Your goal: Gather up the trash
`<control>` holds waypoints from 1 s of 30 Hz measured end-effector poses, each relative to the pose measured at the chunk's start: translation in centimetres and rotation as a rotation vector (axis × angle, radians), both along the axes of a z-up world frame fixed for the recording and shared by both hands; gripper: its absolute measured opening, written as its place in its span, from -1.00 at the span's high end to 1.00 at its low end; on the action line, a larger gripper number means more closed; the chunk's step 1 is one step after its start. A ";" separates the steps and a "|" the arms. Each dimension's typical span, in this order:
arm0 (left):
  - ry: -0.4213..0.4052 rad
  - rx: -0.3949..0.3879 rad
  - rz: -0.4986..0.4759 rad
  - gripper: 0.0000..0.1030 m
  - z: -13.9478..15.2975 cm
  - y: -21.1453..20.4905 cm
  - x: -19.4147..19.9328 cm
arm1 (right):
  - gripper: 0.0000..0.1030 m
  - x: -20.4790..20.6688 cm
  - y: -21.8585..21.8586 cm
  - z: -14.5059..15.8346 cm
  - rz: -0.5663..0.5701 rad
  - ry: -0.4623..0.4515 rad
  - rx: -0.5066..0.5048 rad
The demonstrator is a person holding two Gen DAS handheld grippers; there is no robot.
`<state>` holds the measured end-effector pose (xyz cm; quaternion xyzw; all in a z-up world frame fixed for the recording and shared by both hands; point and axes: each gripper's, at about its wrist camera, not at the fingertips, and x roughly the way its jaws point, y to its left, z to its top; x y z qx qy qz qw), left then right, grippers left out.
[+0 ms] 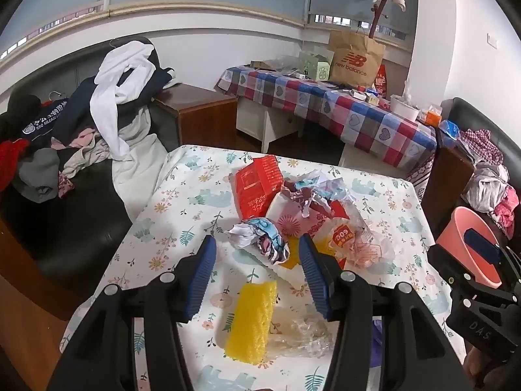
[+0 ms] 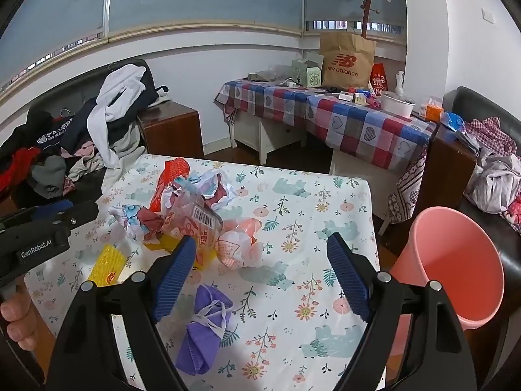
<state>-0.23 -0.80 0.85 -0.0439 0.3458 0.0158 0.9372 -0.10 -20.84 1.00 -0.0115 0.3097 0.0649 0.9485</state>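
- One small table covered by a white floral tablecloth (image 2: 342,202) holds the trash; the heap sits toward its far left part.
- One round salmon-pink plastic bin (image 2: 456,267) stands off the table's right edge, tilted, its mouth facing the cameras.
- Two crumpled balls of printed paper: one (image 1: 260,238) at the heap's near side, one (image 1: 312,189) on top of it.
- One red printed carton (image 1: 257,189) lies at the heap's far left.
- Two yellow ribbed sponge blocks: one (image 1: 252,319) apart from the heap toward the near edge, another (image 1: 293,254) partly buried under the wrappers.
- One clear crinkled plastic film (image 1: 302,335) touches the near sponge's right side.
- Only the right wrist view shows clearly the folded purple face mask (image 2: 205,329), near the table's front edge, and a barcoded clear wrapper (image 2: 203,218) on the heap.
- The left gripper (image 1: 257,247) has its jaws spread, empty, bracketing the near paper ball without touching it.
- The right gripper (image 2: 260,251) has its jaws wide apart, empty, above bare cloth between heap and bin.
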 end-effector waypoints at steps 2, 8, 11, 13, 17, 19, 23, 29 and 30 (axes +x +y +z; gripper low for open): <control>0.002 -0.001 0.002 -0.01 0.1 -0.1 0.0 | -0.61 0.0 0.0 0.0 -0.001 -0.001 -0.001; -0.007 -0.003 -0.005 -0.01 0.3 0.1 -0.2 | -0.62 -0.1 0.0 0.1 -0.001 -0.004 -0.002; -0.005 -0.005 -0.003 -0.01 0.4 0.2 -0.2 | -0.62 -0.1 0.0 0.1 0.000 -0.003 -0.001; -0.004 -0.008 0.000 -0.01 0.6 0.3 -0.3 | -0.61 -0.1 0.0 0.1 -0.001 -0.003 -0.002; -0.008 -0.010 0.000 -0.01 1.0 0.3 -0.3 | -0.62 -0.2 0.0 0.1 -0.002 -0.006 -0.002; -0.009 -0.013 0.001 -0.01 1.2 0.4 -0.3 | -0.62 -0.2 -0.1 0.3 -0.003 -0.008 -0.002; -0.010 -0.016 0.000 -0.01 1.6 0.5 -0.3 | -0.62 -0.2 -0.1 0.3 -0.003 -0.008 -0.003; -0.012 -0.007 -0.005 -0.01 0.9 0.2 -0.4 | -0.62 -0.6 -0.5 0.8 -0.008 -0.020 -0.006; -0.015 -0.008 -0.005 -0.01 1.0 0.2 -0.5 | -0.62 -1.0 -0.5 0.9 -0.009 -0.026 -0.007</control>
